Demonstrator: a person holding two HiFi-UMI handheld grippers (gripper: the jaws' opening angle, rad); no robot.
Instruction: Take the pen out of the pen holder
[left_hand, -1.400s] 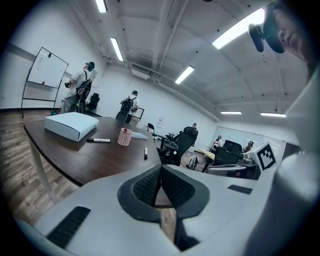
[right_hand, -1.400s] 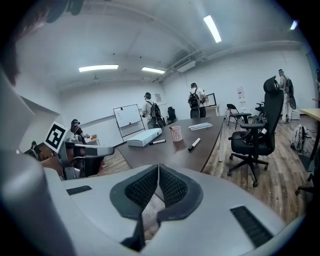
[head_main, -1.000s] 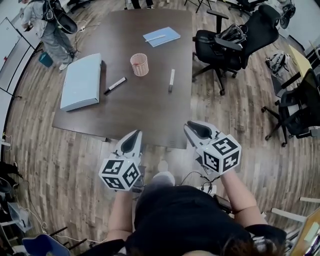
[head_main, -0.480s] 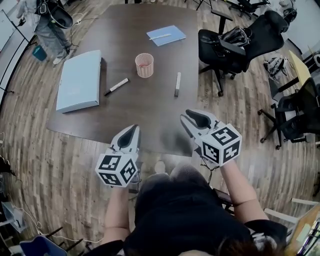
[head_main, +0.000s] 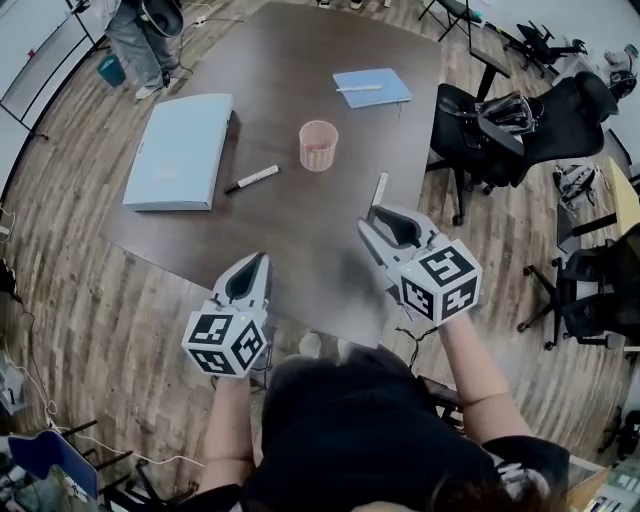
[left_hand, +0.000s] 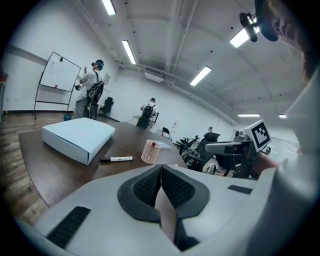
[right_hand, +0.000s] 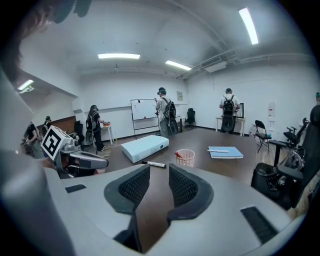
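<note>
A pink mesh pen holder stands upright mid-table, with a red pen in it; the right gripper view shows the holder too. My left gripper hovers over the table's near edge, well short of the holder, its pads pressed together on nothing. My right gripper is over the table's near right part, also short of the holder. Its jaws are opening, and its pads have only bare table between them.
A black-and-white marker lies left of the holder, and another marker just beyond my right gripper. A light blue box lies left, a blue notebook far right. Office chairs stand along the table's right side. A person stands at the far left.
Both grippers have advanced from over the floor to over the table's near edge, closer to the holder. The right gripper's jaws stand wider apart than before.
</note>
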